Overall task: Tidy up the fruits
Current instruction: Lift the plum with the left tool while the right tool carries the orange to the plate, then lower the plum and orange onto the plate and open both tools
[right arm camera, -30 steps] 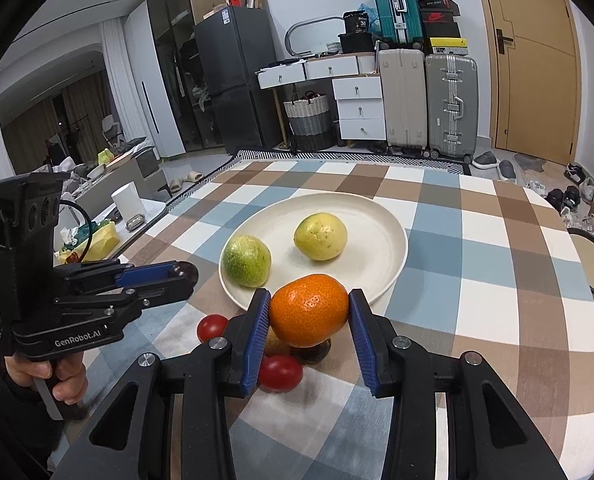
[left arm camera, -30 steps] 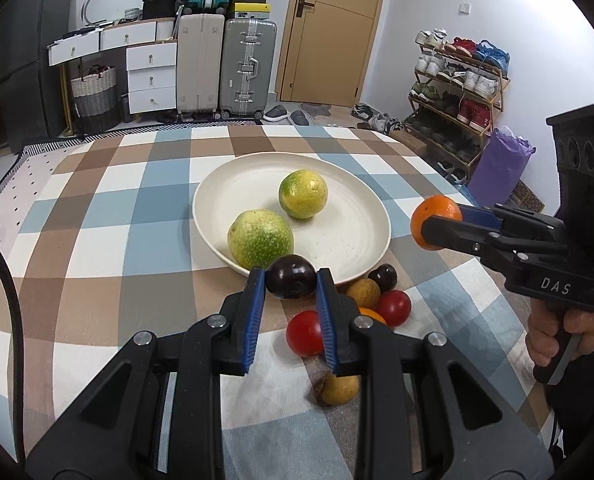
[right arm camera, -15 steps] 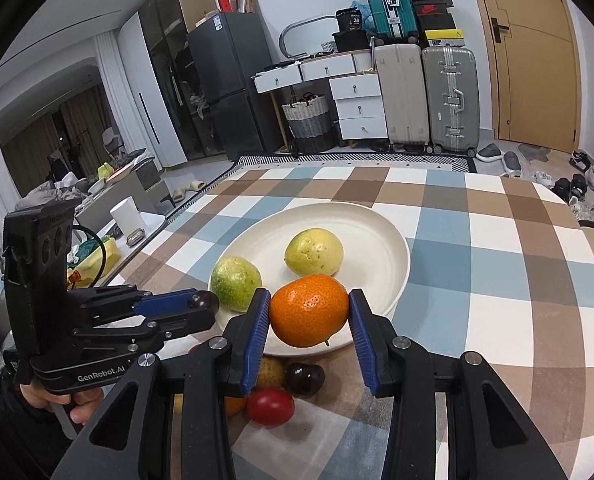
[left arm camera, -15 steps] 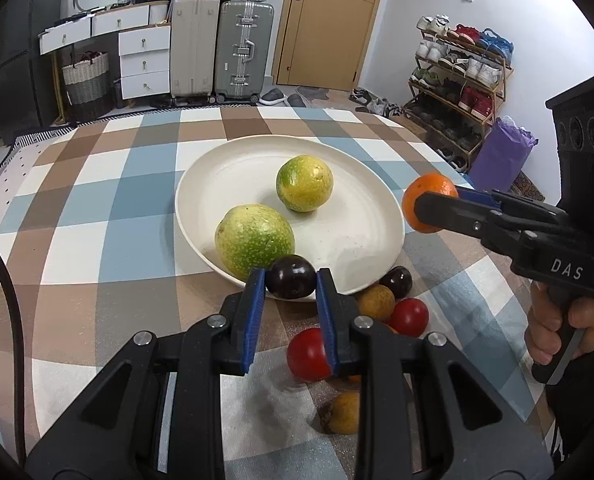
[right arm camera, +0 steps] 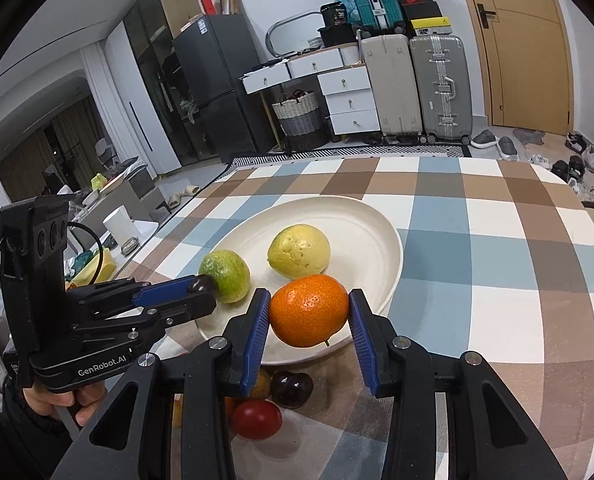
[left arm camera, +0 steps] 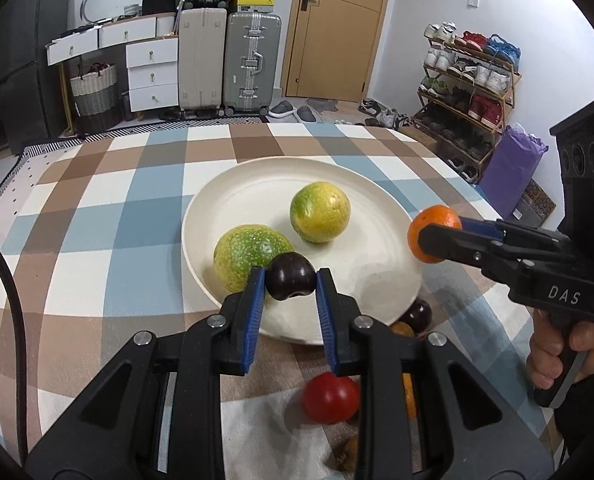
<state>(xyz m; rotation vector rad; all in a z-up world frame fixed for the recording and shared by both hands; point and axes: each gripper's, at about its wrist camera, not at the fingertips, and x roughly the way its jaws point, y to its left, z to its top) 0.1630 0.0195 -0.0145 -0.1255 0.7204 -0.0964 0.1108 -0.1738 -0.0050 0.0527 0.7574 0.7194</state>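
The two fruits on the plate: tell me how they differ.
The nearer fruit is mottled green all over; the farther fruit is yellow with a green side. The nearer one sits by the plate rim, partly hidden behind a held dark fruit; the farther lies nearer the middle, unobstructed. Both are roundish and ungripped.

My tabletop (left arm camera: 97,216) has a checked cloth in blue, brown and white. On it lie a cream plate (left arm camera: 257,196), a red fruit (left arm camera: 329,398) and a dark fruit (left arm camera: 419,314) near the plate's rim
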